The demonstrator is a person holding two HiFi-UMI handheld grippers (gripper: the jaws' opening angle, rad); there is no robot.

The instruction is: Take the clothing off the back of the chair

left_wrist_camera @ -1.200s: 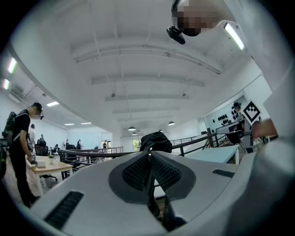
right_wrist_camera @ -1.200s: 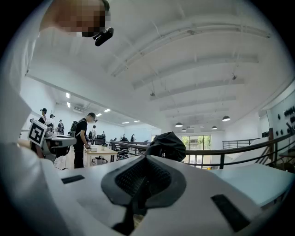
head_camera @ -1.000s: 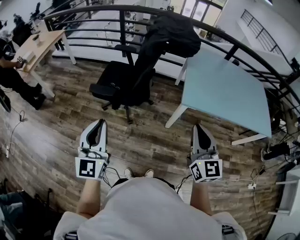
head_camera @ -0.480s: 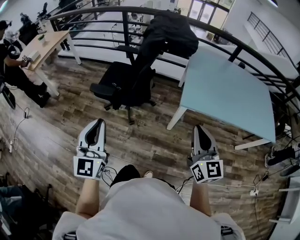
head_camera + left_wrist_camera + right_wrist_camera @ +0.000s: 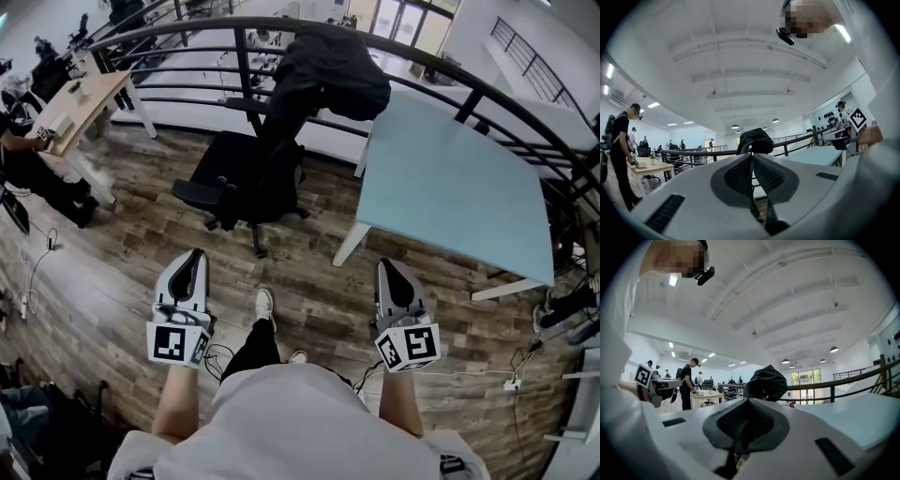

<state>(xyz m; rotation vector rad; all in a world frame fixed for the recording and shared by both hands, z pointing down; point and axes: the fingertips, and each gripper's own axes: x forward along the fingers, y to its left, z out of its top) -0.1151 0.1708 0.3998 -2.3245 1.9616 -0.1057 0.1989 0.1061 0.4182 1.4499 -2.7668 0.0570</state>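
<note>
Jacket point(image 5: 330, 67) draped over the office chair point(image 5: 246, 169) hangs well ahead, one o'clock from the clenched, empty left tool point(image 5: 192, 261), eleven o'clock from the equally clenched, slightly nearer right tool point(image 5: 386, 270).

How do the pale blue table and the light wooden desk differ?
The pale blue table stands bare beside the black office chair; the light wooden desk carries small items and has a person at it. Both have white legs.

head view looks steeply down; gripper views level, all sharing the clothing point(image 5: 330, 71).
</note>
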